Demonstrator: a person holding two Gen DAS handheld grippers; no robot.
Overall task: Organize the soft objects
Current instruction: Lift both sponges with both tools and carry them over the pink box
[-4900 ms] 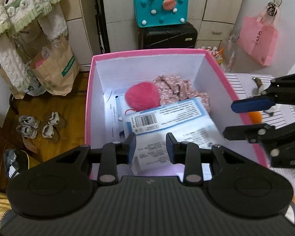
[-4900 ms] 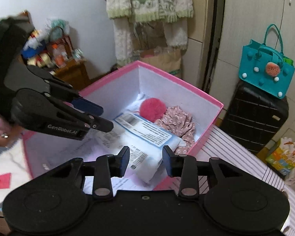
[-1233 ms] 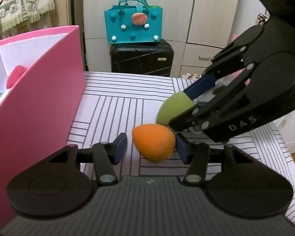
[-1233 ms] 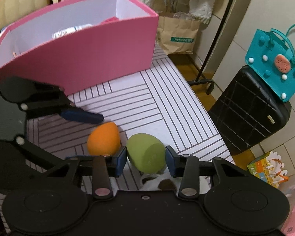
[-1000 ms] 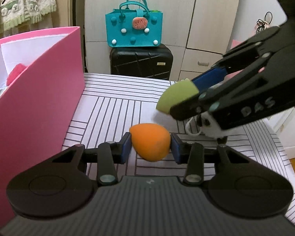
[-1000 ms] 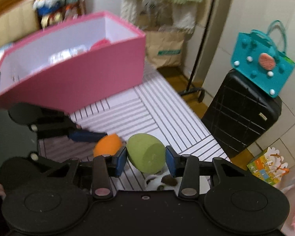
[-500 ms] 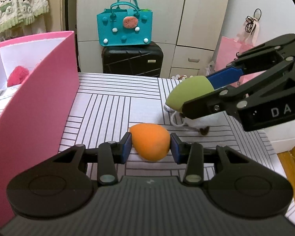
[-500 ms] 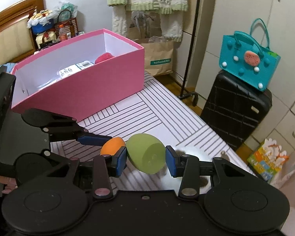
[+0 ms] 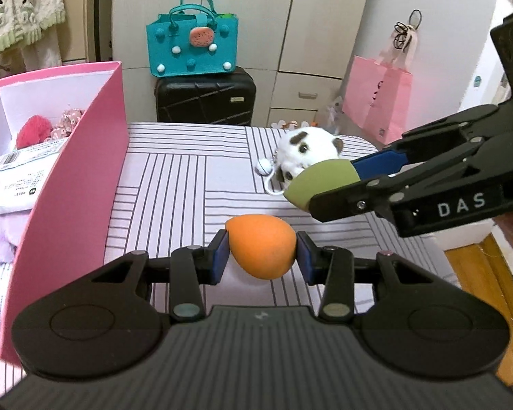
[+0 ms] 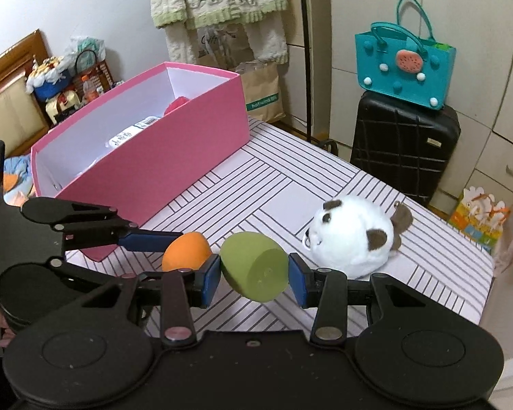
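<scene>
Carrying stage: left gripper (image 9: 260, 259) fingers pinching orange sponge (image 9: 260, 251), right gripper (image 10: 254, 279) fingers pinching green sponge (image 10: 254, 266), both lifted above worktop (image 10: 249, 184). Next probably over pink box (image 10: 174, 150), then let go of the 2.

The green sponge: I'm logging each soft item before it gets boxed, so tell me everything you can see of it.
The green sponge is olive, egg-shaped, matte and foam-like, with one flat cut end facing the right wrist camera. It is clamped sideways between the right gripper's blue pads, lifted clear of the striped table, close beside the orange sponge.
</scene>
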